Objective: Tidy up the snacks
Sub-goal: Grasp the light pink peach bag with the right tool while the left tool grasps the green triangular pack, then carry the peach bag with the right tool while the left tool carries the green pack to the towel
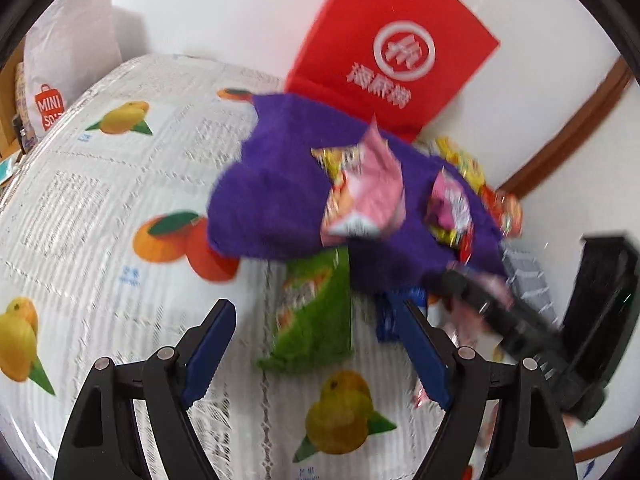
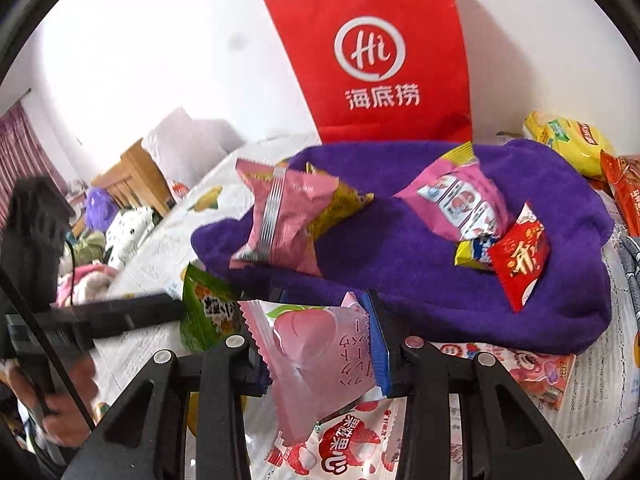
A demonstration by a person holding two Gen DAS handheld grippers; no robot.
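Note:
A purple towel (image 2: 400,248) lies on the fruit-print tablecloth (image 1: 100,208) with pink snack packets (image 2: 284,216) and a red packet (image 2: 520,260) on it. It also shows in the left wrist view (image 1: 280,184). My right gripper (image 2: 316,344) is shut on a pale pink peach packet (image 2: 316,352), just in front of the towel. My left gripper (image 1: 316,344) is open and empty, its fingers either side of a green snack bag (image 1: 316,320) on the cloth. The right gripper shows in the left wrist view (image 1: 472,292), blurred.
A red paper bag (image 2: 384,60) stands behind the towel against the wall. Yellow (image 2: 568,140) and orange (image 2: 624,192) packets lie at the right. More pink and strawberry packets (image 2: 344,448) lie near the front. A white Miniso bag (image 1: 52,80) stands far left.

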